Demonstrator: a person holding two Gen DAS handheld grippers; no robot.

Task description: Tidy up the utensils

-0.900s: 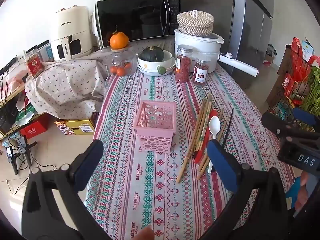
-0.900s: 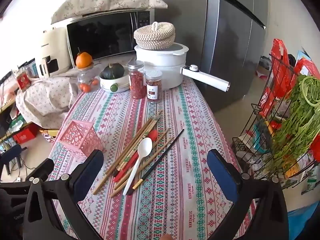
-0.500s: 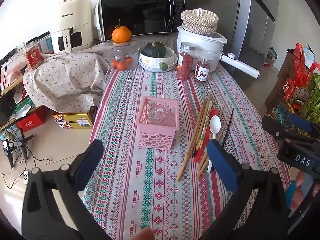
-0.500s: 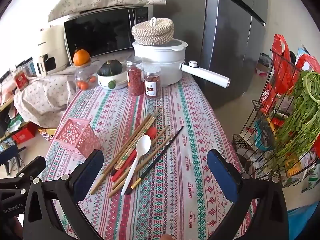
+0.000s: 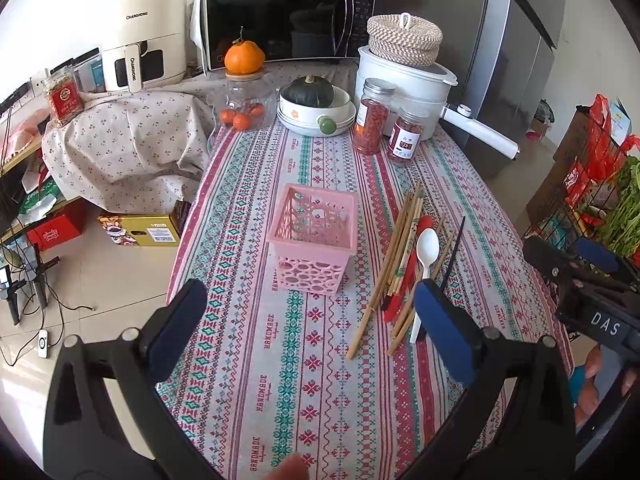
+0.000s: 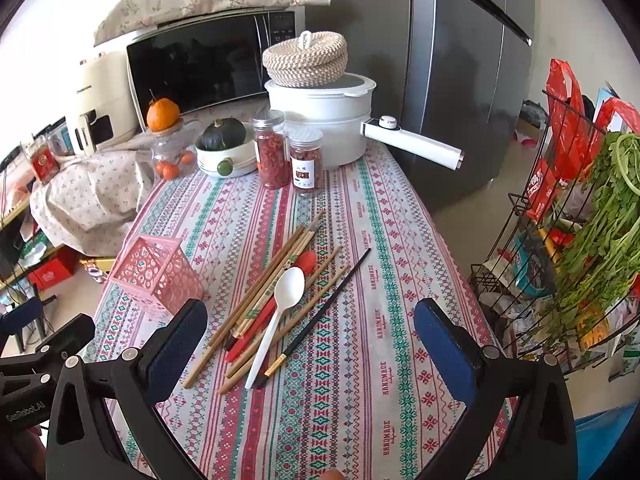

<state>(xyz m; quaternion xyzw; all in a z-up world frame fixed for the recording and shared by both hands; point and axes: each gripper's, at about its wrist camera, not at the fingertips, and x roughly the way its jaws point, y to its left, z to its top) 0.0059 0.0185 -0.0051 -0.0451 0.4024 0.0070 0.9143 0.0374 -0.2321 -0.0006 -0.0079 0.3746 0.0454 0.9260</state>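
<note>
A pink perforated basket (image 5: 314, 236) stands empty and upright mid-table; it also shows in the right wrist view (image 6: 156, 272). To its right lies a loose pile of wooden chopsticks (image 5: 396, 248) (image 6: 272, 276), a white spoon (image 5: 425, 254) (image 6: 282, 300), a red spoon (image 6: 272, 312) partly under them, and a black chopstick (image 6: 320, 316). My left gripper (image 5: 316, 332) is open and empty, above the table's near part, short of the basket. My right gripper (image 6: 316, 344) is open and empty, just short of the utensil pile.
At the table's far end stand two red-filled jars (image 6: 274, 152), a bowl with a green squash (image 5: 314, 108), a glass jar topped by an orange (image 5: 244, 96), a white pot with a long handle (image 6: 332, 120) and a microwave (image 5: 288, 20). A wire rack of greens (image 6: 592, 216) stands right of the table.
Both grippers have drifted slightly forward and upward over the table. Nothing on the table has moved. Both stay open.
</note>
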